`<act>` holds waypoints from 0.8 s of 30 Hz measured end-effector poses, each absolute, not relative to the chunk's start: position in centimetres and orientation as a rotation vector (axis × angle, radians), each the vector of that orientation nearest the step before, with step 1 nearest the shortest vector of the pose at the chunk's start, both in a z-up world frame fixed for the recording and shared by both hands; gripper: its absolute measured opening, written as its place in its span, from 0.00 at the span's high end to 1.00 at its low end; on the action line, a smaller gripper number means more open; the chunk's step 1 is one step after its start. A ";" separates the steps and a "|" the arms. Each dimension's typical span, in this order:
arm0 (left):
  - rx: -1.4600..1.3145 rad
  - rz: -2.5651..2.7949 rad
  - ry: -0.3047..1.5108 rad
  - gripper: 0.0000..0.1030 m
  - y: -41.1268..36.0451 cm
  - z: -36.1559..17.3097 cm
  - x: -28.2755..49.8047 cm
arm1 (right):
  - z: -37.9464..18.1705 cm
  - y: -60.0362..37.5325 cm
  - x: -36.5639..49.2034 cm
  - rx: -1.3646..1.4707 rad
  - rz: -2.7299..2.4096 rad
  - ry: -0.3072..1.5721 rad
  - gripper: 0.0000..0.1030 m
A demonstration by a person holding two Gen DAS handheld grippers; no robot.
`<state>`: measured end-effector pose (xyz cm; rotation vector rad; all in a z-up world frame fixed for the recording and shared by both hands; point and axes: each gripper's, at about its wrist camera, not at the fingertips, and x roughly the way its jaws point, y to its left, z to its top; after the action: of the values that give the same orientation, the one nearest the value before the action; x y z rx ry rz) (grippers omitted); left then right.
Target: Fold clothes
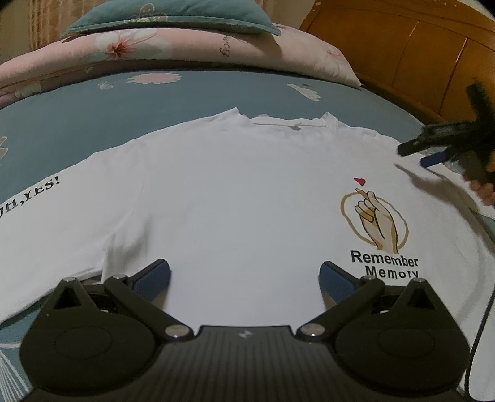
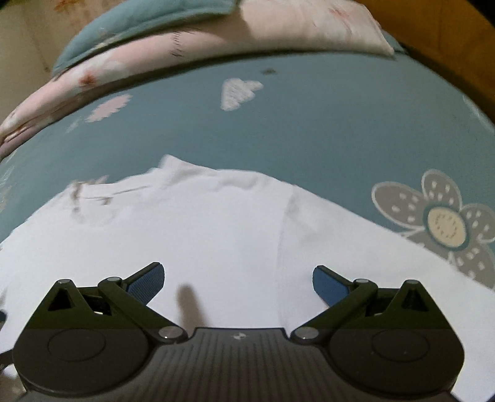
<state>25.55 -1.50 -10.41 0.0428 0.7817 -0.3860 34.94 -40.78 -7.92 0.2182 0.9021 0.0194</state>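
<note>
— What carries everything here?

— A bed (image 1: pixel 216 92) under a blue-grey sheet printed with flowers. Along its far edge lies a pink floral quilt (image 1: pixel 191 52), with a teal pillow (image 1: pixel 173 15) on top of that. A wooden headboard (image 1: pixel 417 40) stands past the far right corner.

— And the garment?

— A white T-shirt (image 1: pixel 232 191) lies spread flat across the middle of the bed, front up, its collar toward the quilt. One sleeve runs out toward the left edge and carries black lettering ending in "YES!". On the chest, to the right in the left wrist view, there is a print of a hand (image 1: pixel 374 222) with a small red heart above it and the words "Remember Memory" below.

— Where does the shirt sit relative to the fingers?

— The left gripper (image 1: pixel 244 278) hangs over the lower body of the shirt, fingers spread wide, white cloth filling the gap between them; nothing is pinched. The print lies just past its right finger.

— The other one?

— The right gripper (image 2: pixel 238 280) is also spread wide and holds nothing. It is over the shirt near the shoulder seam on the bed's right side, with the sleeve running off toward a large grey flower (image 2: pixel 445 222) on the sheet. The left wrist view catches it too, blurred, at the shirt's right shoulder.
</note>
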 end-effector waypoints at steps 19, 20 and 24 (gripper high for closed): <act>0.063 -0.375 0.757 0.01 -1.7 -10.7 25.4 | -2.5 -42.7 26.0 0.253 0.021 0.824 0.00; 0.061 -0.375 0.755 0.01 -1.7 -10.7 25.3 | -2.8 -42.6 25.7 0.269 0.023 0.829 0.00; 0.063 -0.377 0.755 0.01 -1.8 -10.7 25.5 | -4.6 -42.1 25.3 0.334 0.044 0.839 0.00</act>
<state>25.46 -1.79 -10.74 0.0629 0.7550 -0.3769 25.26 -42.10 -4.58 0.3342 0.8387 0.0435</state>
